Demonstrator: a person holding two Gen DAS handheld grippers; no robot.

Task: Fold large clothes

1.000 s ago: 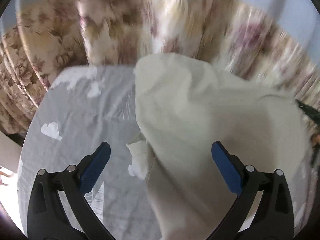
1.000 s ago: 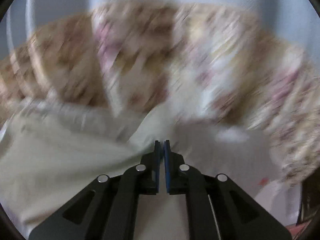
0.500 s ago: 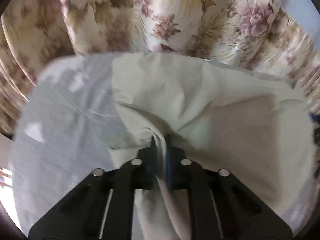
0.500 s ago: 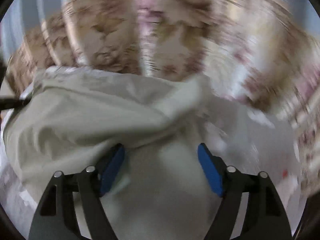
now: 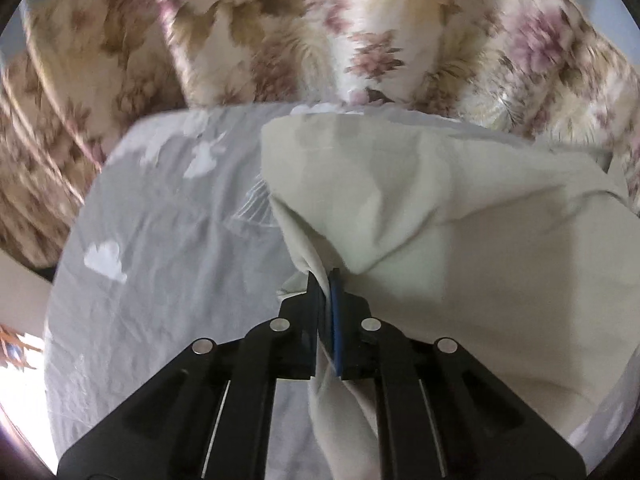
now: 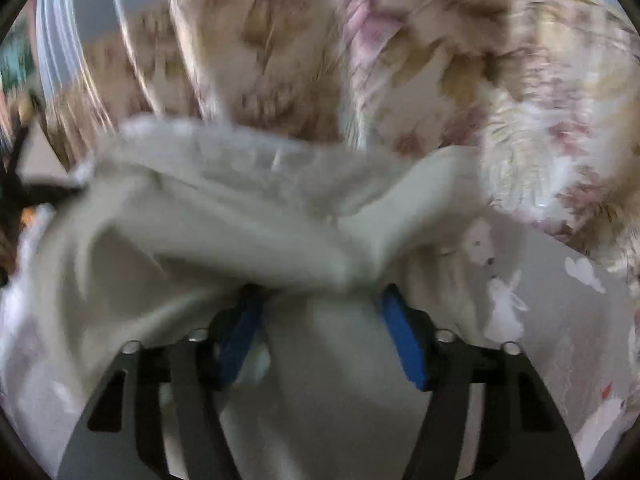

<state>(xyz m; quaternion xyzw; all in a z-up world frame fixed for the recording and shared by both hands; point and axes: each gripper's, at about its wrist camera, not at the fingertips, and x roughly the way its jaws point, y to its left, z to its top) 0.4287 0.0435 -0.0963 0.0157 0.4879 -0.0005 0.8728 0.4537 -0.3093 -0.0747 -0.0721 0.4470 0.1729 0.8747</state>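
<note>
A large cream garment [image 5: 440,216] lies bunched on a grey bed sheet [image 5: 160,280] printed with white shapes. My left gripper [image 5: 325,280] is shut on a gathered fold at the garment's left edge; cloth hangs down between the fingers. In the right wrist view the same cream garment [image 6: 240,216] is blurred by motion. My right gripper [image 6: 320,300] is open, its blue pads apart, with a bunch of cloth lying between and over the fingers.
A floral curtain [image 5: 360,32] hangs behind the bed across both views [image 6: 400,60]. The grey sheet [image 6: 560,320] extends to the right of the right gripper. A dark object [image 6: 16,184] shows at the far left edge.
My left gripper closed on the garment's edge and keeps holding it. My right gripper opened from shut and now stands around a bunch of cloth, its jaws a little narrower.
</note>
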